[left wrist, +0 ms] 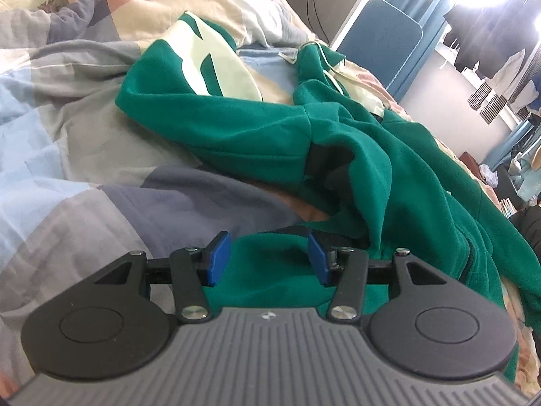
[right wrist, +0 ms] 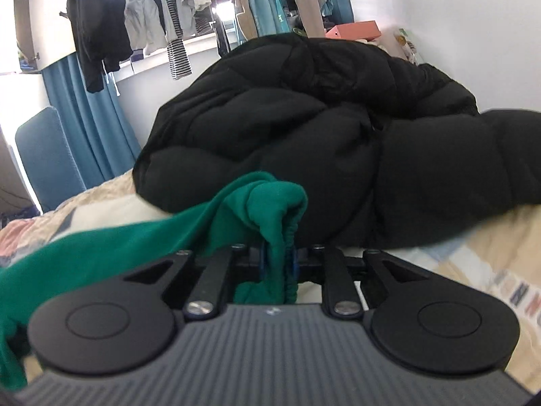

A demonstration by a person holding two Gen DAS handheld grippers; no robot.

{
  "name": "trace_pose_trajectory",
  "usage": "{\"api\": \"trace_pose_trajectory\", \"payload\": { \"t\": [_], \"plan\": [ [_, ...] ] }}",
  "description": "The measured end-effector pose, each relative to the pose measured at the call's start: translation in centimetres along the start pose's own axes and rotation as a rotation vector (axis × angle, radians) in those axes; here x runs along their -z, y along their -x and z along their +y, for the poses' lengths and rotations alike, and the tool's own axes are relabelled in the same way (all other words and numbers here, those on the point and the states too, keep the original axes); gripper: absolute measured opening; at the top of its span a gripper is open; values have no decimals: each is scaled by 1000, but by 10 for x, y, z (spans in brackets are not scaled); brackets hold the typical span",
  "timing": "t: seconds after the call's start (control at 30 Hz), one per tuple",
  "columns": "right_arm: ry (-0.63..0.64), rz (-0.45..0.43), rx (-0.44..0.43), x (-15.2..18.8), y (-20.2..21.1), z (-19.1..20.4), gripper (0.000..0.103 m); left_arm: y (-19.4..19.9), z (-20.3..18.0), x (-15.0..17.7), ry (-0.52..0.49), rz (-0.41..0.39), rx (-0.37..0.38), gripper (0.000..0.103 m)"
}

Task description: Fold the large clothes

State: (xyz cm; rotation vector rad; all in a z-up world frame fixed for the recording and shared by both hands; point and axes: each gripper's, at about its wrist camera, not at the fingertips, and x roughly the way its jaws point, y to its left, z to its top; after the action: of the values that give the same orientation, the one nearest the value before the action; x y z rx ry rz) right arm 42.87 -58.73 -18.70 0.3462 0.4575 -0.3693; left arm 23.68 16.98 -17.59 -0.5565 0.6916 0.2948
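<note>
The green hoodie [left wrist: 243,135] lies bunched up on the bed [left wrist: 84,135], not yet folded, so it needs spreading flat next; the right gripper [right wrist: 278,264] has its fingers nearly closed around a green fold, and the left gripper [left wrist: 267,258] hangs half open, empty.

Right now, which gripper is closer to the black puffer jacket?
Right. The right gripper, with green hoodie fabric between its pads, sits just in front of the black puffer jacket. The left gripper hovers over the hoodie; no jacket shows in its view.
</note>
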Motion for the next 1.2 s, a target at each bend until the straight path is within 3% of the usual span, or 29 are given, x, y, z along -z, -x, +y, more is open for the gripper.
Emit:
{"api": "trace_pose_trajectory", "payload": {
  "t": [0.03,0.1,0.17,0.27,0.33,0.53,0.63,0.77,0.87,0.97,1.03,1.07,1.1,1.2],
  "plan": [
    [-3,11,-5,2,5,3,31,0,0,0,-4,2,3,58],
    [-2,37,-3,5,17,10,64,1,-2,2,-21,7,7,61],
    [13,63,55,12,36,20,74,4,-2,3,-33,6,16,61],
    [-15,138,76,23,66,31,73,9,-1,4,-43,6,31,62],
    [-41,179,43,29,84,38,73,11,0,6,-39,14,38,63],
    [-54,303,-158,41,141,95,73,10,5,9,-48,27,23,63],
    [-43,433,-272,54,157,134,72,5,9,11,-44,45,-15,63],
    [27,622,-311,92,165,178,73,-6,14,15,-35,73,-45,63],
    [149,663,-282,124,167,201,81,-9,15,17,-56,75,-47,63],
    [185,696,-285,154,167,210,81,-11,17,21,-48,70,-36,63],
    [212,677,-313,165,164,210,80,-11,17,23,-58,70,-30,62],
    [213,667,-322,169,164,208,71,-11,17,24,-62,71,-25,62],
    [198,680,-351,169,164,208,47,-11,17,25,-58,79,-20,61],
    [217,635,-387,156,180,210,17,-8,17,28,-52,99,0,41]
  ]
}}
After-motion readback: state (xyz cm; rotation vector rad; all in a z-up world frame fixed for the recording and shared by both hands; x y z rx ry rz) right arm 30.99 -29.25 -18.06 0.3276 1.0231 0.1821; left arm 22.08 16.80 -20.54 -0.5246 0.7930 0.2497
